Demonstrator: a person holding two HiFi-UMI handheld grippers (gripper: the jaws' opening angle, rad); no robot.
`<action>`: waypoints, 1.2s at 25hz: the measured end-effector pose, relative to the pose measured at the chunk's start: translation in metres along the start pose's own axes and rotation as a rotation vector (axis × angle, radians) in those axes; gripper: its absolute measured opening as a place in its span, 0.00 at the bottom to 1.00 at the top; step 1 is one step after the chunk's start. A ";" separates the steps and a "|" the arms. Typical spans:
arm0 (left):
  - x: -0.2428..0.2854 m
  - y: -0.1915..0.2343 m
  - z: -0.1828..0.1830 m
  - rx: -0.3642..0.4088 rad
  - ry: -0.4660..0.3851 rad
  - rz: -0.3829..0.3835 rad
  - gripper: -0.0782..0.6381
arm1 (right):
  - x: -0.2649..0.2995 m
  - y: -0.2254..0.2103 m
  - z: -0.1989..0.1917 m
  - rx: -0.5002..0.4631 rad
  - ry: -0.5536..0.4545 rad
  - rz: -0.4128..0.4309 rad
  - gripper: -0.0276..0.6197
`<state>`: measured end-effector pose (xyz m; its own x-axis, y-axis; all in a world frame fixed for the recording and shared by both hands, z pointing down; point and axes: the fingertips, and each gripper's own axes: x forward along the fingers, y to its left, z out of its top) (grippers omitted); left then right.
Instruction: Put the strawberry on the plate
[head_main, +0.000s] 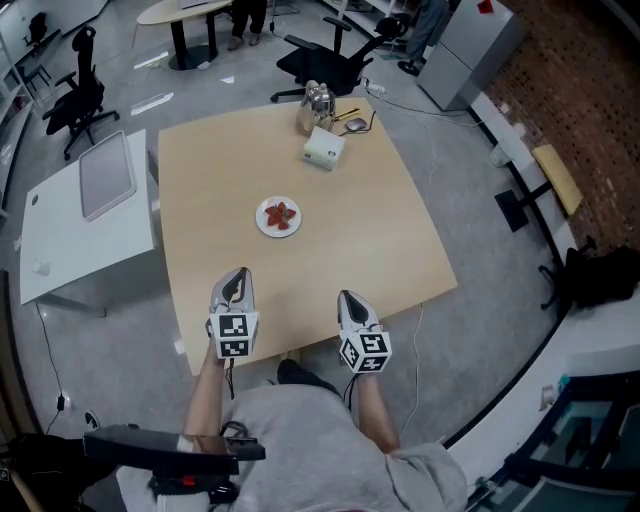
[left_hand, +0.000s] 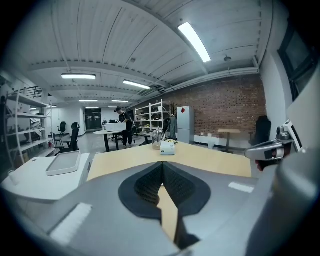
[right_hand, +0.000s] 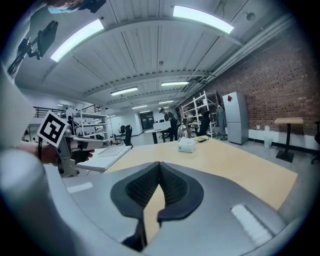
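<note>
A red strawberry (head_main: 281, 214) lies on a small white plate (head_main: 265, 225) near the middle of the wooden table (head_main: 380, 240). My left gripper (head_main: 235, 276) hovers at the table's near edge, below the plate, its jaws shut with nothing between them. My right gripper (head_main: 347, 298) hangs to its right at the near edge, jaws also shut and empty. In the left gripper view the left gripper (left_hand: 161, 164) shows its dark pads meeting at the tip. In the right gripper view the right gripper (right_hand: 160, 163) has its pads together too. Neither gripper view shows the plate.
At the table's far side stand a white box (head_main: 324, 149), a glass jar (head_main: 317, 100) and a small dark object with a cable (head_main: 355, 125). A white side table with a grey tray (head_main: 105, 175) stands to the left. Office chairs (head_main: 330, 55) are beyond the table.
</note>
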<state>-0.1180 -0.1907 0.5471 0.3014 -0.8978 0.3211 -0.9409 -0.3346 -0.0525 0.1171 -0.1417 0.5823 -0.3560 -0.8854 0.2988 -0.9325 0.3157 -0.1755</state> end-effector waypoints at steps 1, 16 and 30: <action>-0.006 0.001 -0.001 -0.002 -0.003 0.000 0.14 | -0.003 0.004 0.000 -0.002 -0.003 0.001 0.05; -0.095 0.003 0.003 -0.013 -0.068 -0.010 0.14 | -0.056 0.052 0.002 -0.013 -0.074 0.036 0.05; -0.163 -0.007 -0.008 -0.018 -0.090 -0.020 0.14 | -0.107 0.075 -0.019 -0.023 -0.073 0.030 0.05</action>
<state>-0.1617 -0.0399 0.5030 0.3322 -0.9134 0.2353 -0.9369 -0.3483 -0.0296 0.0841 -0.0173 0.5551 -0.3788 -0.8979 0.2241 -0.9230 0.3490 -0.1619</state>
